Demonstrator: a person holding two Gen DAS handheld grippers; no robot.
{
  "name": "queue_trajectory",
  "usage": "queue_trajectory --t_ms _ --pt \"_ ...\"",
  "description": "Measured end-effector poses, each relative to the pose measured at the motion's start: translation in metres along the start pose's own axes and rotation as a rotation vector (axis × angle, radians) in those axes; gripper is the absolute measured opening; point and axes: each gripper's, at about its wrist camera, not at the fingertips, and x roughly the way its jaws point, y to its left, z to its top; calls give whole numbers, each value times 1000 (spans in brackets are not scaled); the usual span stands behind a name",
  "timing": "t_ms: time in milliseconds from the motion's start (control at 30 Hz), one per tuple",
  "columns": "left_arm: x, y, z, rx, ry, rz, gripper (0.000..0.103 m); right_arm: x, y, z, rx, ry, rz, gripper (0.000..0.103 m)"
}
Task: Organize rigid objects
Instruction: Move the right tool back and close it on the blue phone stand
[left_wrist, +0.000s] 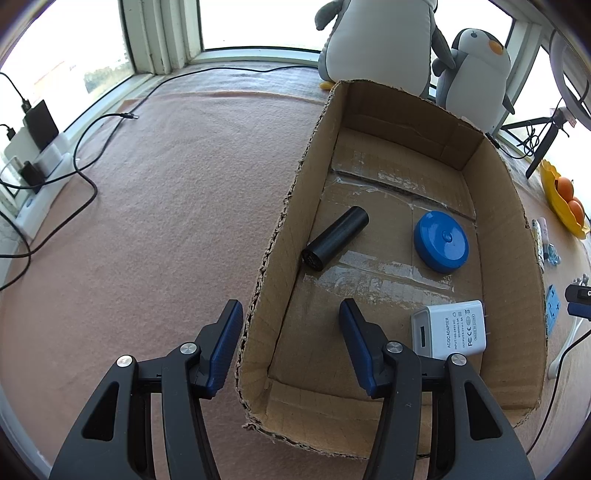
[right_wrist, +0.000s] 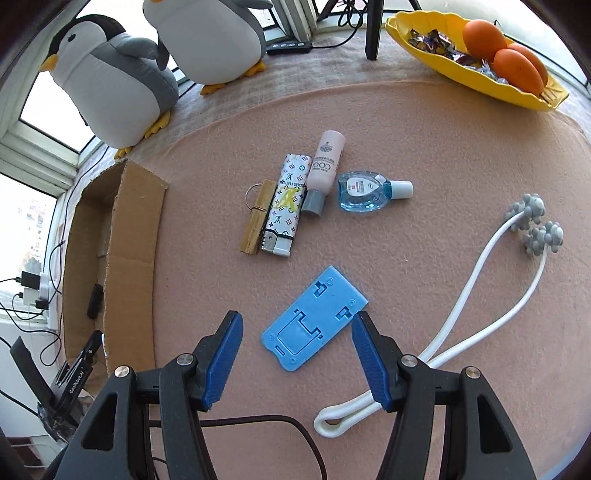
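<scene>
Pink felt mat (left_wrist: 166, 221) covered the tabletop. An open cardboard box (left_wrist: 291, 192) sat on it, with two plush penguins (left_wrist: 380, 40) behind its far end. A yellow dish (right_wrist: 517, 96) holding oranges (right_wrist: 517, 70) sat at the mat's far right edge.

Left gripper (left_wrist: 290, 304) hung over the box's near left corner, jaws spread. One finger was outside the wall and one inside, pads off the cardboard, nothing pinched. Right gripper (right_wrist: 296, 315) pointed down at the mat right of the box, jaws spread and empty, with the blue plastic plate (right_wrist: 314, 319) lying flat on the mat between its fingers, not gripped.

A white loop massager (right_wrist: 526, 212) with grey knobbed heads lay right of the plate.

Inside the box:
- white AC adapter (left_wrist: 448, 328) near the right wall
- black cylinder (left_wrist: 336, 238) on its side by the left wall
- blue round disc (left_wrist: 441, 242) right of the cylinder

Still on the mat beyond the plate, side by side: patterned lighter (right_wrist: 286, 206), pink bottle (right_wrist: 327, 162), small blue-liquid bottle (right_wrist: 360, 192), wooden clip (right_wrist: 258, 218) touching the lighter.
</scene>
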Motion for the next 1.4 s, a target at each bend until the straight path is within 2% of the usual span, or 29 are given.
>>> queue_trajectory --t_ms 367,433,667,967,1067,1200,1400 --pt "0 -1 0 0 -2 -2 54 26 -19 1 191 76 12 57" --pt "0 -1 0 1 -2 -1 54 26 -17 3 193 62 3 58" --pt "0 0 0 1 -2 -2 54 33 1 15 121 56 -71 58" --pt "0 0 0 0 -2 -3 54 50 46 18 -121 8 -287 57" --pt "0 0 0 -1 -2 -4 54 50 45 19 -140 15 -265 54" --pt "0 0 0 -2 -2 -5 54 45 39 13 -195 29 -255 41" --pt "0 0 0 -1 -2 -4 54 37 23 5 -224 42 -194 34"
